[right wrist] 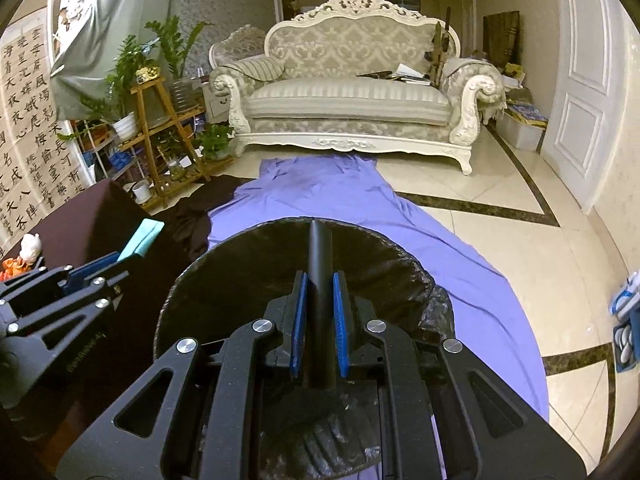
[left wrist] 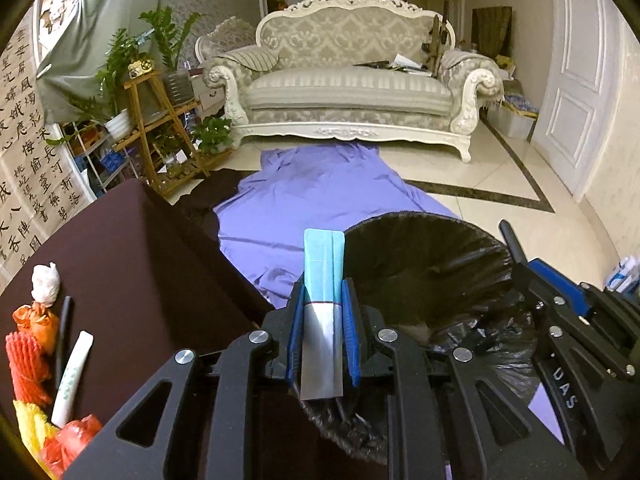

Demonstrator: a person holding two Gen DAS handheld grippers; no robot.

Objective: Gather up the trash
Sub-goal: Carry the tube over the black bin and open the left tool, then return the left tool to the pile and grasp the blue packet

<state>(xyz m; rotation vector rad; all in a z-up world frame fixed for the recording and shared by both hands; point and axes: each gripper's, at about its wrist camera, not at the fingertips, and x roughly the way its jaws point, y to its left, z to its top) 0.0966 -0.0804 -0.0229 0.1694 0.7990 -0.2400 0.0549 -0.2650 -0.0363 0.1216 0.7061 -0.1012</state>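
My left gripper [left wrist: 322,300] is shut on a flat teal and silver wrapper [left wrist: 323,276] and holds it beside the left rim of the trash bin [left wrist: 432,264], which has a black liner. My right gripper [right wrist: 320,292] is shut on a black tube [right wrist: 319,264] and holds it over the open bin [right wrist: 240,280]. The right gripper with the tube also shows in the left wrist view [left wrist: 516,252] at the bin's right rim. The left gripper with the wrapper [right wrist: 142,238] shows in the right wrist view at the left.
A dark brown table [left wrist: 132,248] on the left holds a white crumpled ball [left wrist: 45,280], orange and red wrappers [left wrist: 34,340], a white tube [left wrist: 72,376] and a black pen [left wrist: 62,332]. A purple sheet [left wrist: 320,192] covers the floor. A sofa [left wrist: 352,80] stands behind.
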